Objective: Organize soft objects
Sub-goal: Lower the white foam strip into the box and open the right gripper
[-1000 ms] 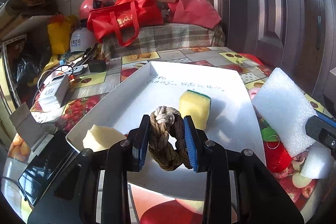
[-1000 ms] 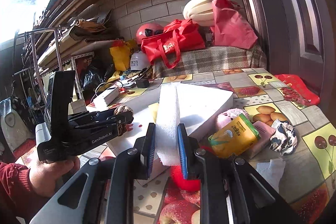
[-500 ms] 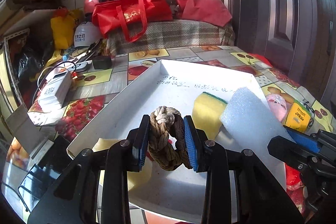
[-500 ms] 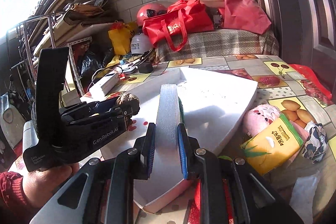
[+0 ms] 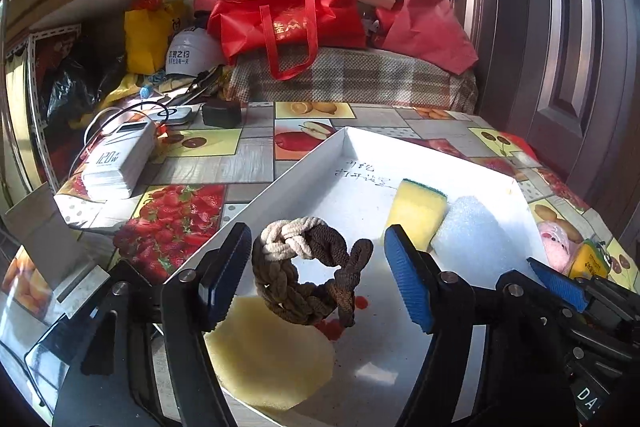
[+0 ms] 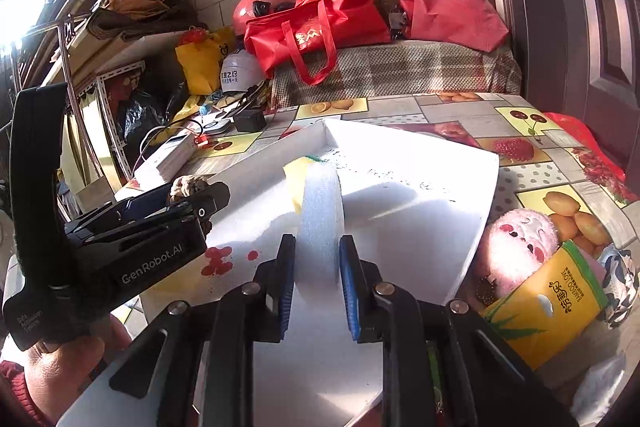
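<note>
Placing step, white tray (image 5: 256,195) on bench: braided rope ring (image 5: 308,275) let go between opening fingers of left gripper (image 5: 316,275); white foam block (image 6: 320,219) set in tray, right gripper (image 6: 316,291) fingers loosening, pads barely touching. Next: both to be withdrawn clear

white foam block (image 6: 320,223) between opening right hand-held gripper (image 6: 317,291) pads, over white tray (image 6: 420,195)

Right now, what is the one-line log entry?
left tongs: opening, braided rope ring released over white tray | right tongs: opening, foam block between pads
</note>
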A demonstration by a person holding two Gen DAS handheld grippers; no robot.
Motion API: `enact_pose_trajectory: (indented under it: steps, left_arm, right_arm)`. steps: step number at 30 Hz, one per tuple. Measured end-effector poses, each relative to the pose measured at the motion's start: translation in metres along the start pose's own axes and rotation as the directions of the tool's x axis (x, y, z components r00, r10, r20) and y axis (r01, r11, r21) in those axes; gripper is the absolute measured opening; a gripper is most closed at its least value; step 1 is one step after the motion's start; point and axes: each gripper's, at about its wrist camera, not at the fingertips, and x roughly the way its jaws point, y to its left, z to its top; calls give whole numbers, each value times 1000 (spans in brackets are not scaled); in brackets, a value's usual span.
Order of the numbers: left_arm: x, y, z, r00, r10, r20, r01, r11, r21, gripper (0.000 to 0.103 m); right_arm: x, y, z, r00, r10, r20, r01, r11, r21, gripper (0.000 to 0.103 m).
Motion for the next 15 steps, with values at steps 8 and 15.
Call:
enact_pose_trajectory:
  steps: [8,15]
  left_arm:
    - [-11,5,1,998,12,63,-10,1000,-29,103]
    - [-21,11,0,993,12,115,-7,999,-50,103]
  right_arm:
    - [-3,-6,3,998,-50,33,49,998,24,103]
    - [-16,6,2,991,-78,107,82,996,-27,103]
